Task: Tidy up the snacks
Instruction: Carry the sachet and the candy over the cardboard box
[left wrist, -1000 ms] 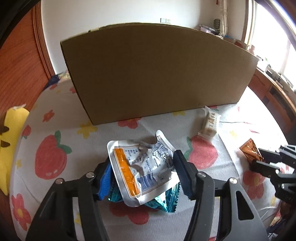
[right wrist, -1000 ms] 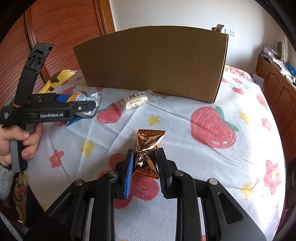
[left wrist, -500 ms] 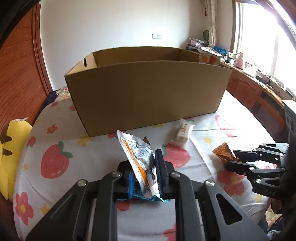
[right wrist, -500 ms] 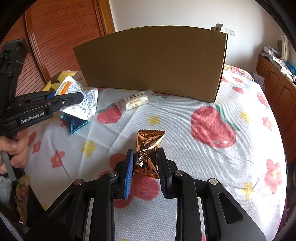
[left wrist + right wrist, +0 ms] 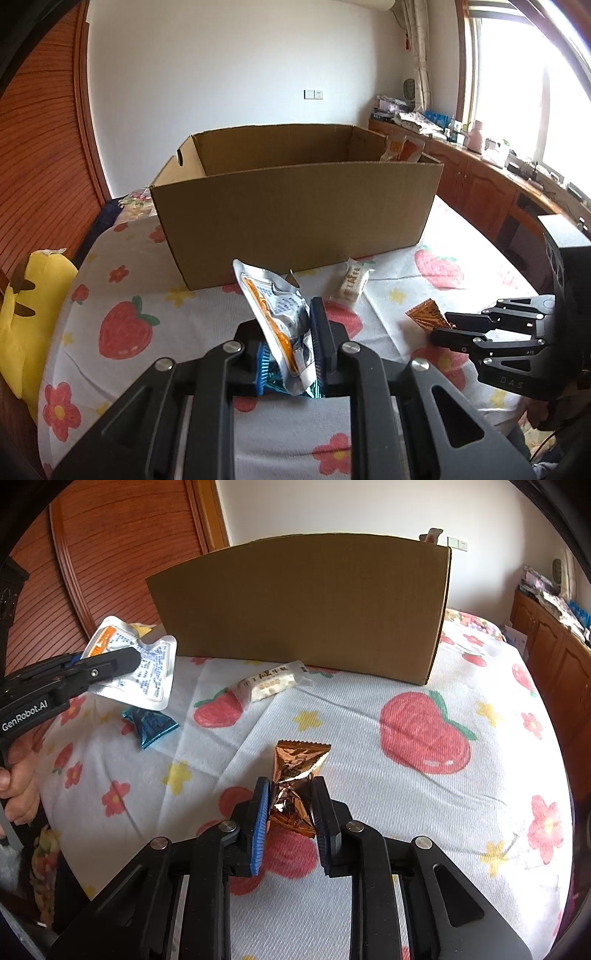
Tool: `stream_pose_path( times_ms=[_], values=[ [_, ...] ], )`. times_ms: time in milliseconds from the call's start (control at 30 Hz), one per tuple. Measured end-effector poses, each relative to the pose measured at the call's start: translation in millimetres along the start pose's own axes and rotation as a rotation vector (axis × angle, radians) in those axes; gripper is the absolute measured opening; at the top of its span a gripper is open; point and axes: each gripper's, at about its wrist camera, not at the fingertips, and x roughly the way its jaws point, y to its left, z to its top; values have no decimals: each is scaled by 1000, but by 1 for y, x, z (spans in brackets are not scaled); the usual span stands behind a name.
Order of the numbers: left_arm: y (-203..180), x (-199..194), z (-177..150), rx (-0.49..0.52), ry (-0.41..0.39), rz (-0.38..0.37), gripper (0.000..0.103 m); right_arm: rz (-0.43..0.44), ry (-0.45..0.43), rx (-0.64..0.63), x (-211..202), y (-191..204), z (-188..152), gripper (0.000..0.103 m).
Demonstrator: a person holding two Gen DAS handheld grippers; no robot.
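cardboard box (image 5: 295, 206) with orange packets (image 5: 400, 149) inside; left gripper (image 5: 290, 349) clamping silver pouch (image 5: 275, 314), right gripper (image 5: 290, 808) copper wrapper (image 5: 295, 779)

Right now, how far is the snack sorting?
Done: some orange packets already stand in the box. In hand: the left gripper holds the silver pouch above the table; the right gripper pinches the copper candy. Left: the white bar and blue packet lie on the cloth.

Silver-orange pouch (image 5: 280, 325) lifted; copper wrapper (image 5: 295, 779), teal packet (image 5: 153, 725) on cloth.
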Motion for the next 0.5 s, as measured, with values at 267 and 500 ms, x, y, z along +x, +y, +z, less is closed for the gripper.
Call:
stream_pose_path(
  times_ms=[267, 500],
  values=[
    [0, -11, 1, -13, -30, -11, 17, -19, -79, -1, -12, 0, 0, 20],
    [0, -27, 6, -8, -74, -11, 17, -28, -104, -9, -24, 2, 2, 20]
  ],
)
